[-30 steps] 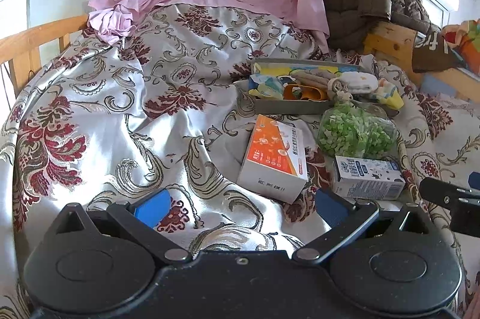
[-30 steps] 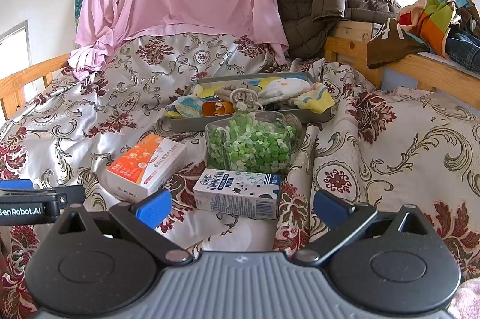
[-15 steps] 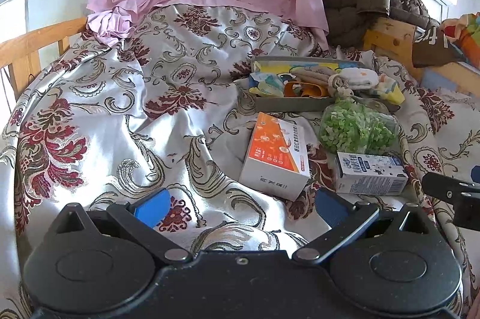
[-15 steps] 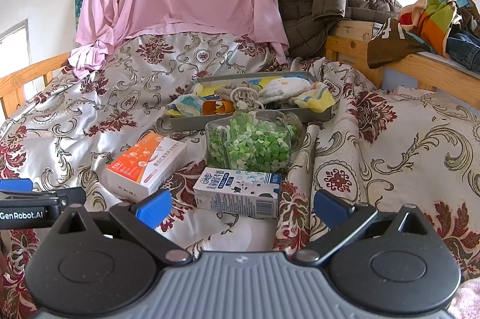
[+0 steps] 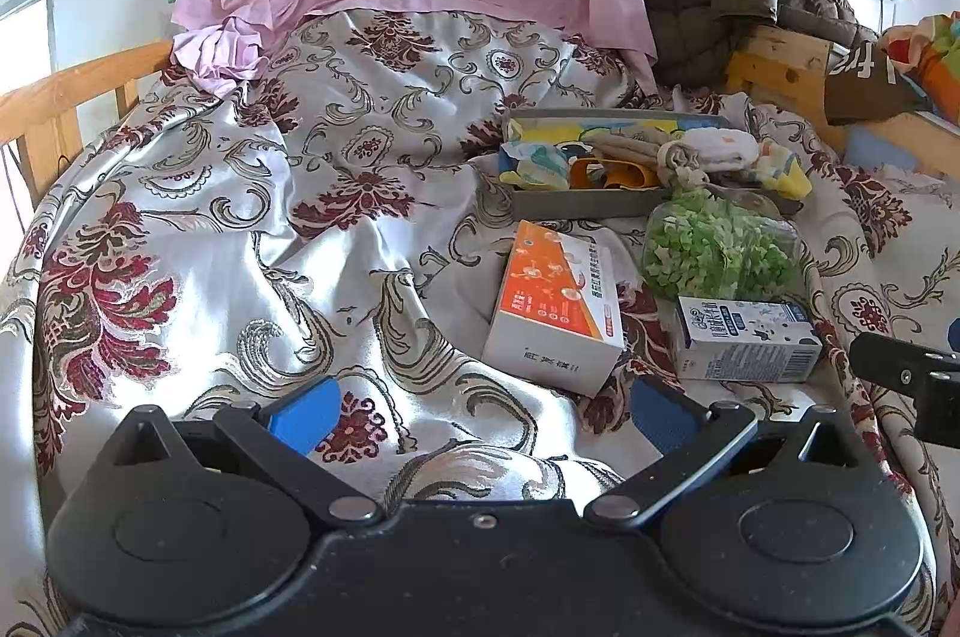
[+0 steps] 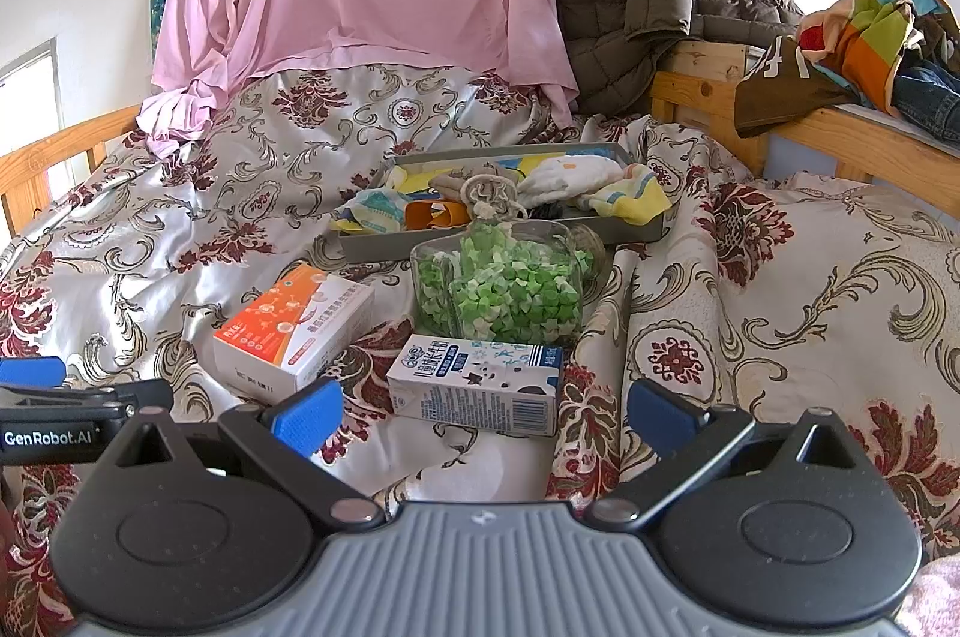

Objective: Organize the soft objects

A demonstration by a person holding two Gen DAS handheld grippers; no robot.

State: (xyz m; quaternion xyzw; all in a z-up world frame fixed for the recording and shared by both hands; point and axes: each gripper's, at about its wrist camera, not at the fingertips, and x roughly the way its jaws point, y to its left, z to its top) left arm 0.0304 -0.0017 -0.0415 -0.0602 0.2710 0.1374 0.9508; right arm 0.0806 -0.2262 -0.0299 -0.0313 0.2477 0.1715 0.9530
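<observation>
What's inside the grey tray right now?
The grey tray holds a heap of small cloths, an orange piece and a beige knitted item. Anything beneath them is covered.

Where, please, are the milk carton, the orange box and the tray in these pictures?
milk carton (image 6: 474,385), right wrist view, on its front face.
orange box (image 5: 555,289), left wrist view, on its top face.
tray (image 6: 510,241), right wrist view, on its near wall.
</observation>
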